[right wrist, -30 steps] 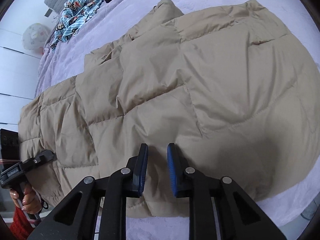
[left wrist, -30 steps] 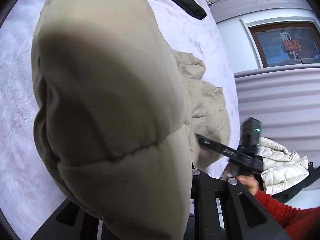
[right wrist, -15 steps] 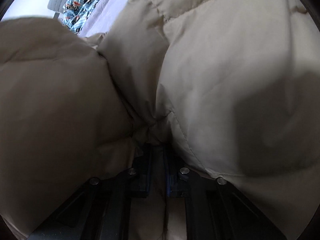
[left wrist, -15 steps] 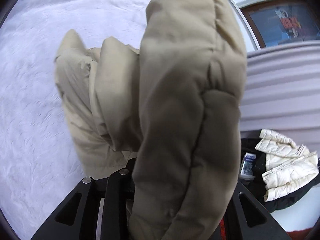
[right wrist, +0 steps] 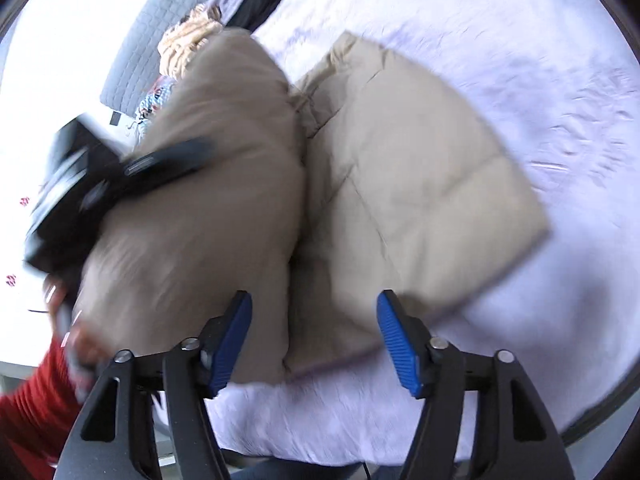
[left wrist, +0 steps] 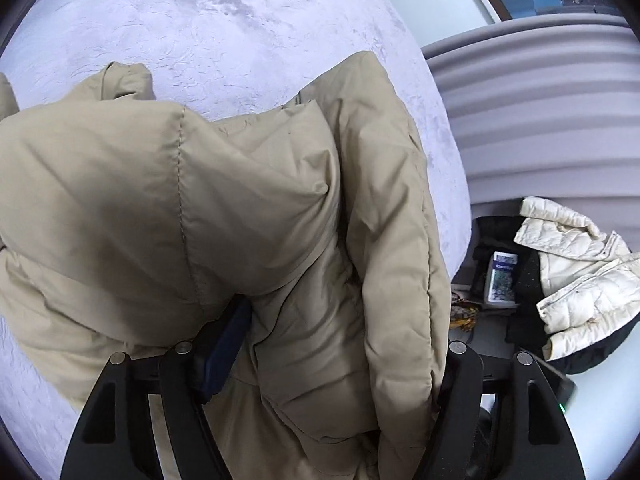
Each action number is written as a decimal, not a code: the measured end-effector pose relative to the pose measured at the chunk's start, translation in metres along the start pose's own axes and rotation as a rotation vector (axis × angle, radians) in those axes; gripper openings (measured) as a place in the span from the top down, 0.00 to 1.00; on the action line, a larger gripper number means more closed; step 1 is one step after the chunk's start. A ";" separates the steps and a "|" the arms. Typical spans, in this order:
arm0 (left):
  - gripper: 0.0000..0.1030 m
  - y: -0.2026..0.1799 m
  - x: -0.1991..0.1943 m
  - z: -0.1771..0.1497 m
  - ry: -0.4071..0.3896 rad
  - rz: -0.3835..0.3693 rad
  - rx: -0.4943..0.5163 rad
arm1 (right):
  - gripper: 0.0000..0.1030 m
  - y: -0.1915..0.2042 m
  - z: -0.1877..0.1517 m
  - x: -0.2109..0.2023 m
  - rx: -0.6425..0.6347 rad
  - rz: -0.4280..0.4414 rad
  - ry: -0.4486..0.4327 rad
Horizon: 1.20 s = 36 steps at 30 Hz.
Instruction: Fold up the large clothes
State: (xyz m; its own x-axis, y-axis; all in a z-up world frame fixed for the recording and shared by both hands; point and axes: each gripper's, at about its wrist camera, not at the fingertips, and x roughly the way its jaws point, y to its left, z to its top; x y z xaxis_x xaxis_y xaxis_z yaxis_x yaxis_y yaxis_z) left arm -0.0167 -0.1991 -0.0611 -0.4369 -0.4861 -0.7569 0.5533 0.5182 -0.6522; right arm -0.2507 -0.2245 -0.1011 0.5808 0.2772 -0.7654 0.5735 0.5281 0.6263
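Right wrist view: your right claw (right wrist: 316,340) is hanging wide open, empty, over the bed (right wrist: 560,80); the beige puffer jacket (right wrist: 400,184) is lying ahead, folded half leftward, bunched inside your left claw (left wrist: 332,364), whose grip you cannot tell.

Right claw (right wrist: 314,336) spread wide, left claw (left wrist: 332,352) spread, fabric between fingers

Beige jacket (right wrist: 400,184) on lavender bed (right wrist: 540,60)

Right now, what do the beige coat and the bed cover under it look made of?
Beige coat: matte woven shell, probably nylon or polyester, with puffy filling; stitched quilt lines and billowing panels suggest it. Bed cover: pale lilac plush, velvety fabric; its crushed, brushed nap shows.
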 end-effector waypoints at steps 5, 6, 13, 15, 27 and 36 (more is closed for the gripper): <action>0.29 -0.043 0.027 0.012 -0.014 0.059 0.061 | 0.20 0.032 -0.030 -0.024 -0.085 0.037 -0.044; 0.29 -0.048 0.016 0.009 -0.038 0.065 0.084 | 0.20 0.039 -0.031 -0.022 -0.104 0.037 -0.040; 0.29 -0.074 -0.058 -0.001 -0.368 0.226 0.212 | 0.35 0.083 -0.005 -0.003 -0.241 -0.227 -0.185; 0.29 -0.039 -0.080 0.000 -0.419 0.330 0.181 | 0.84 0.085 0.002 -0.004 -0.267 -0.253 -0.211; 0.29 0.007 0.028 0.027 -0.362 0.552 0.102 | 0.86 -0.018 -0.001 -0.030 -0.039 -0.282 -0.209; 0.21 -0.019 0.077 0.065 -0.340 0.608 0.152 | 0.83 -0.095 0.048 -0.014 0.064 -0.266 -0.218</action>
State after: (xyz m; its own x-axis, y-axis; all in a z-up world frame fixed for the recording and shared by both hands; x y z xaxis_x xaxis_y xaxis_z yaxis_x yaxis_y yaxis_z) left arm -0.0145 -0.2925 -0.1045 0.2124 -0.3472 -0.9134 0.7321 0.6757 -0.0866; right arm -0.2858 -0.3170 -0.1424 0.5116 -0.0449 -0.8581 0.7524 0.5057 0.4221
